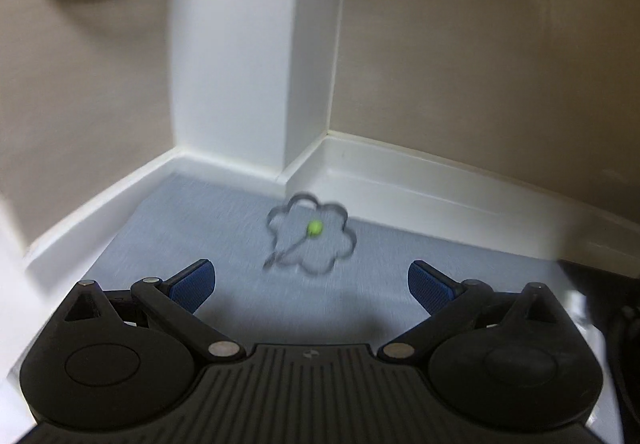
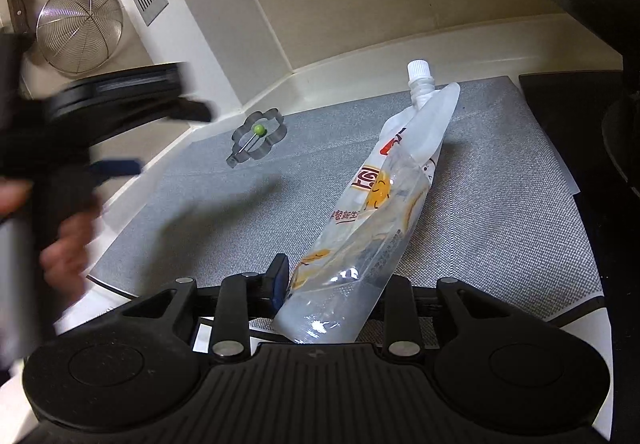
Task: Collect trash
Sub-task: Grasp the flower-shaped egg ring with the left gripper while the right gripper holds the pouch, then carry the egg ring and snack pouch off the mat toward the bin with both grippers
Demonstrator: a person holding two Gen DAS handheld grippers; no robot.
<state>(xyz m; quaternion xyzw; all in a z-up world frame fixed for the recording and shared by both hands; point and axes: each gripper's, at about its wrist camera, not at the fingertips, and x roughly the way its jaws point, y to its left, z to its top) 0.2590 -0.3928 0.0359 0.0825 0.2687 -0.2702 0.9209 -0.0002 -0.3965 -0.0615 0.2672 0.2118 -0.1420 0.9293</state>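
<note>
A clear spout pouch [image 2: 384,196] with a white cap and yellow print lies slanted on the grey mat [image 2: 500,204]. My right gripper [image 2: 340,276] is shut on its lower end; one blue pad [image 2: 281,276] presses its side and the other finger is hidden behind the pouch. In the left wrist view my left gripper [image 1: 312,284] is open and holds nothing, just short of a flower-shaped metal ring [image 1: 312,232] with a green knob. In the right wrist view, blurred, the left gripper [image 2: 160,138] hangs left of the same ring [image 2: 260,138], with a hand [image 2: 64,244] on it.
A white raised ledge [image 1: 380,172] and beige walls enclose the mat's far corner, with a white vented pillar [image 1: 236,84]. A wire strainer [image 2: 80,32] hangs at the upper left. A black stove [image 2: 580,104] borders the mat on the right.
</note>
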